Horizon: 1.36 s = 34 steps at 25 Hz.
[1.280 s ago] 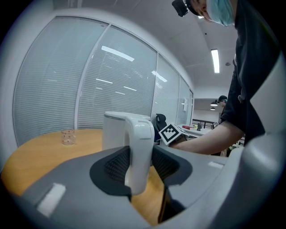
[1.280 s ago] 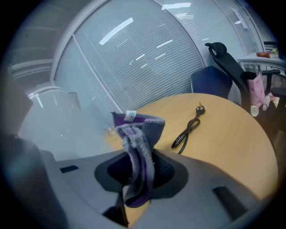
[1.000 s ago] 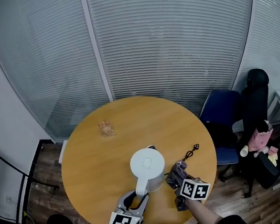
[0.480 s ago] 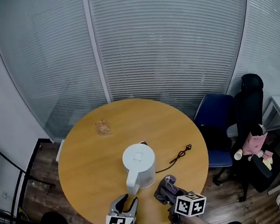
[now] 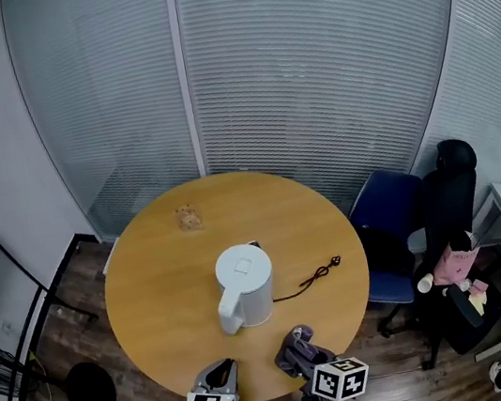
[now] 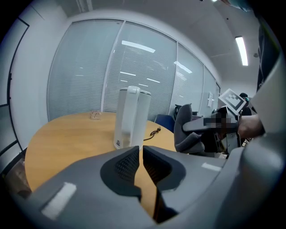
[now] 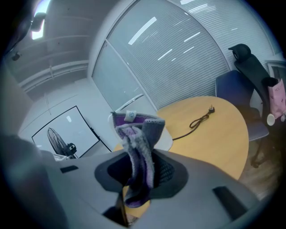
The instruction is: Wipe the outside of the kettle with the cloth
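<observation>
A white kettle (image 5: pixel 244 286) stands upright in the middle of the round wooden table (image 5: pixel 148 269), its handle turned toward me; it also shows in the left gripper view (image 6: pixel 132 117). My left gripper (image 5: pixel 220 372) is at the near table edge, well short of the kettle. Its jaws (image 6: pixel 139 154) are closing to a thin slit with nothing between them. My right gripper (image 5: pixel 299 347) hangs beside it at the near edge, shut on a purple and grey cloth (image 7: pixel 138 147) that droops from its jaws (image 7: pixel 143 172). The cloth (image 5: pixel 295 344) is clear of the kettle.
A black power cord (image 5: pixel 318 276) lies loose on the table to the right of the kettle. A small clear object (image 5: pixel 188 218) sits at the far left. A blue chair (image 5: pixel 392 219) and a black chair (image 5: pixel 450 199) stand to the right, and a round black base (image 5: pixel 90 391) on the floor at the left.
Both grippers have drawn back from the kettle to the near table edge. The left jaws, open by the handle before, have come almost together. The cloth stays in the right gripper.
</observation>
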Tool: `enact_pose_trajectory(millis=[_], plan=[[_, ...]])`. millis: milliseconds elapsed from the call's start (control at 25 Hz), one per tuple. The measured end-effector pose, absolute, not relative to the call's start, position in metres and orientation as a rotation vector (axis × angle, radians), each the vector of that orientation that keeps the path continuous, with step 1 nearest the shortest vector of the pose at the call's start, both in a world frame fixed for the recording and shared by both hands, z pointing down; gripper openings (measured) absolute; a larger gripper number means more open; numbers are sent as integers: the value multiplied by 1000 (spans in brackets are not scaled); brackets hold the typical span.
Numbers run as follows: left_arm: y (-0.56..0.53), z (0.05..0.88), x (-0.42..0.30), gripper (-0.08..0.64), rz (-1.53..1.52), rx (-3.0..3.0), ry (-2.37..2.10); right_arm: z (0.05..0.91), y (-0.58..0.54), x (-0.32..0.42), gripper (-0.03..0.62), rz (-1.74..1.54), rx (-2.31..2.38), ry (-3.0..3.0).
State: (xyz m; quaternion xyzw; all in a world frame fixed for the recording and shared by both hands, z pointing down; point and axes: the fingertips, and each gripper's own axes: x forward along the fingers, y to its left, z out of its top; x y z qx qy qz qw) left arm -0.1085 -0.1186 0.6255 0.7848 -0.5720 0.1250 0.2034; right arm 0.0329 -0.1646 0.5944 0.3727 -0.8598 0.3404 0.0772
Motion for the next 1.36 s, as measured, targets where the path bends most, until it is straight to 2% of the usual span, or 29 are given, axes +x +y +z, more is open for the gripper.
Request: enact_pose_trajectory(millis=[160,680,1360], plan=[[-103,635,-104,11,351,2142,-1597,596,-149,35,97,969,1065,-2578],[-80,649,-87,11,351,2106,-1588,606,-127,35,96,866,956,-2539],[-80,646,-81,11,325,2115,-1562,606,-127,36,96,891,952,-2539]])
